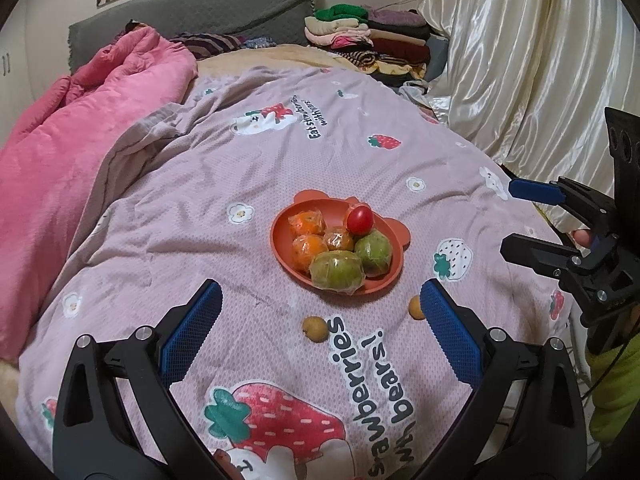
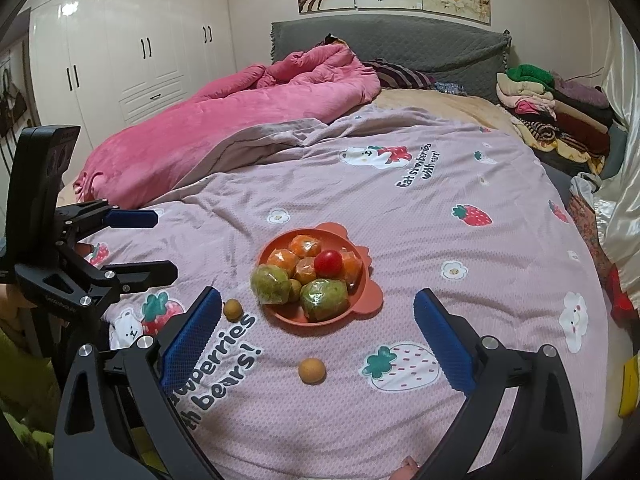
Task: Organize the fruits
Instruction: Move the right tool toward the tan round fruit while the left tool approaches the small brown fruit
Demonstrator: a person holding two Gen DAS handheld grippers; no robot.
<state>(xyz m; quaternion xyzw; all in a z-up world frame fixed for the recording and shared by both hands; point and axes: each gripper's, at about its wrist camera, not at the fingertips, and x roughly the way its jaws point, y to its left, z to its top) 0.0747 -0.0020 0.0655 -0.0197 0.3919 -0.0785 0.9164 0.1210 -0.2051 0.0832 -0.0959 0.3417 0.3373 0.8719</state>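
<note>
An orange bear-shaped plate [image 1: 286, 258] [image 2: 362, 302] sits on the bed's quilt. It holds several wrapped orange fruits [image 1: 307, 222], two wrapped green fruits [image 1: 337, 271] [image 2: 323, 298] and a red tomato [image 1: 359, 220] [image 2: 328, 263]. Two small brown longans lie loose on the quilt: one [image 1: 315, 329] [image 2: 233, 309] and another [image 1: 415, 307] [image 2: 312, 370]. My left gripper [image 1: 322, 320] [image 2: 154, 240] is open and empty, in front of the plate. My right gripper [image 2: 318, 328] [image 1: 510, 216] is open and empty, over the nearer longan.
The quilt [image 1: 240, 168] is pale purple with strawberry prints. A pink duvet [image 1: 80, 128] [image 2: 224, 120] lies bunched to the left. Folded clothes [image 1: 368, 40] [image 2: 552, 100] are stacked by the grey headboard. Shiny curtains [image 1: 520, 60] hang on the right, white wardrobes [image 2: 120, 52] on the left.
</note>
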